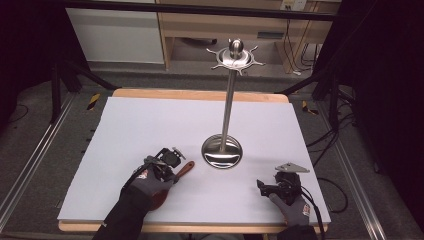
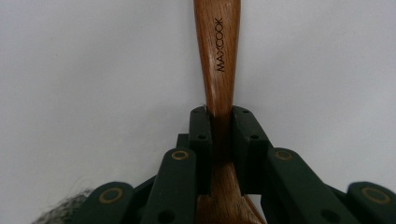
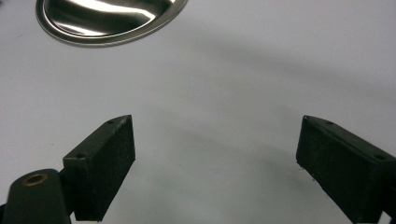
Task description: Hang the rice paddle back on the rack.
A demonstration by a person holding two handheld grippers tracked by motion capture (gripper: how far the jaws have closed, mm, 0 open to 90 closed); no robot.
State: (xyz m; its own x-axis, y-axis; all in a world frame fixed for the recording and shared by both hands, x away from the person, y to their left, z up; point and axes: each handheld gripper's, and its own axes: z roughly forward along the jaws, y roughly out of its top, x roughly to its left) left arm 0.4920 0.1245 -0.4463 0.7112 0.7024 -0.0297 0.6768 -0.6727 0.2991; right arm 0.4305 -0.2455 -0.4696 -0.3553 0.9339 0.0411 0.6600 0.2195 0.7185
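Observation:
A brown wooden utensil marked MAXCOOK lies on the white table cover, and my left gripper is shut on the narrow part of its handle. In the high view the utensil's handle sticks out toward the stand, and its darker broad end lies under the gloved left hand. My left gripper sits at the table's front left. At the front right, my right gripper rests low over the cover. Its jaws stand wide open with bare cover between them.
A steel utensil stand rises from a round dished base near the table's middle, with a hooked crown on top. The base's rim lies just ahead of my right gripper. The white cover spans the wooden table.

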